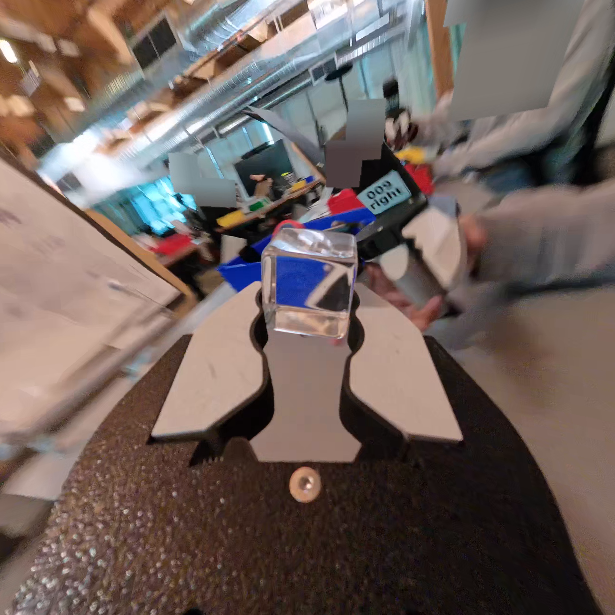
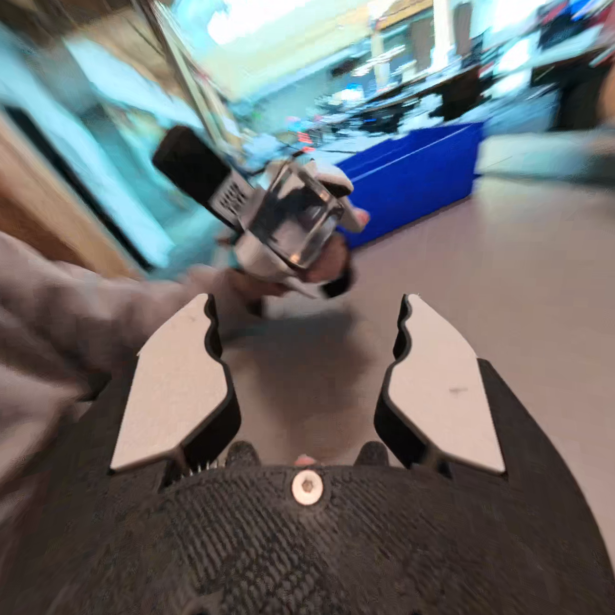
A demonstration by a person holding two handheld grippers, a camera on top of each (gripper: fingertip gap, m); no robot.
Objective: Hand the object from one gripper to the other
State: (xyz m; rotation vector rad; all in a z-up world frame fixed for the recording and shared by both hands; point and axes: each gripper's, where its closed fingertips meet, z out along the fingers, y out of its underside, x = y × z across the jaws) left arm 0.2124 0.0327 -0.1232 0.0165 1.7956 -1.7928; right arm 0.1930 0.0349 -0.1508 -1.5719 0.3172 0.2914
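A clear transparent cube [image 1: 307, 284] sits clamped between the grey fingers of my left gripper [image 1: 307, 299], held up in the air. In the right wrist view the same cube [image 2: 294, 219] shows ahead and a little left, still in the left gripper [image 2: 293, 223], blurred by motion. My right gripper [image 2: 307, 319] is wide open and empty, its fingertips a short way below and in front of the cube. In the left wrist view the right gripper's black body [image 1: 386, 213] shows beyond the cube at the right, in a person's hand [image 1: 472, 233].
A grey tabletop [image 2: 466, 283] lies below both grippers. A blue bin [image 2: 412, 173] stands on it behind the cube; it also shows in the left wrist view [image 1: 239, 273]. A person's grey sleeve [image 2: 66, 316] crosses at the left. A white board [image 1: 66, 266] stands at the left.
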